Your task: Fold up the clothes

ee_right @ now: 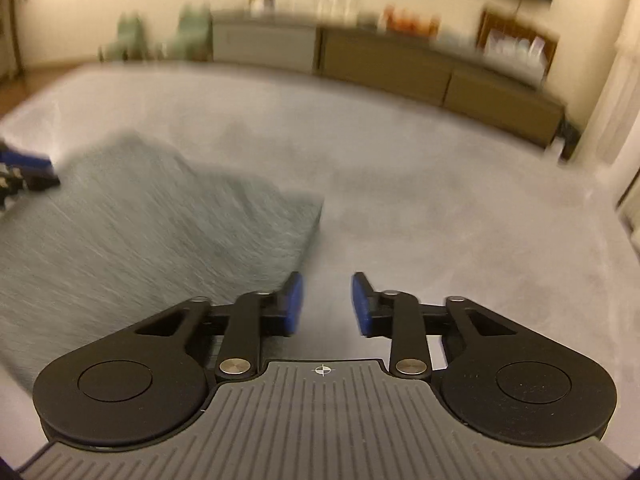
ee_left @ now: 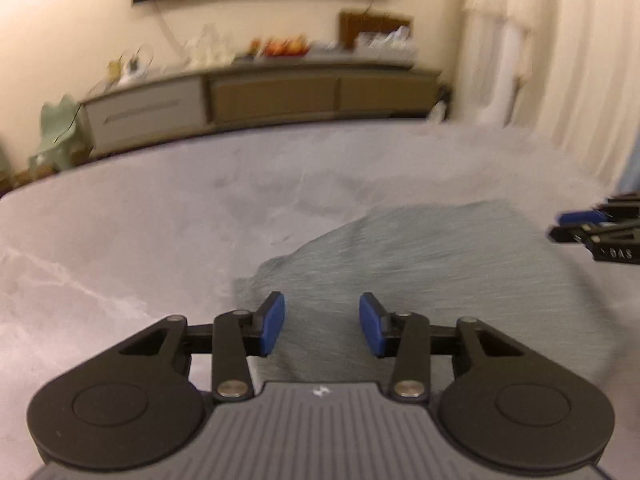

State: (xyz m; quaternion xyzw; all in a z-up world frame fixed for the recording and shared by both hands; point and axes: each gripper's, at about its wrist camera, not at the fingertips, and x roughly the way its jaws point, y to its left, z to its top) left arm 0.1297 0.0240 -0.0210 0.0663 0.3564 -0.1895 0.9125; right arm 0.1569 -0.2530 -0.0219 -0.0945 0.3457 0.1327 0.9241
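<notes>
A grey-green folded cloth (ee_left: 420, 264) lies flat on the grey marbled table (ee_left: 120, 240). My left gripper (ee_left: 322, 326) hovers over the cloth's near left part, open, with nothing pinched between its blue pads. In the right wrist view the same cloth (ee_right: 140, 232) fills the left side. My right gripper (ee_right: 326, 306) is open just past the cloth's right edge, over bare table (ee_right: 440, 220). Each gripper shows at the edge of the other's view: the right gripper (ee_left: 580, 226) at far right, the left gripper (ee_right: 28, 172) at far left. Both views are blurred.
A long low sideboard (ee_left: 260, 96) with bottles, fruit and boxes on top stands against the far wall. Pale curtains (ee_left: 560, 60) hang at the right. A green chair (ee_left: 60, 132) stands by the table's far left edge.
</notes>
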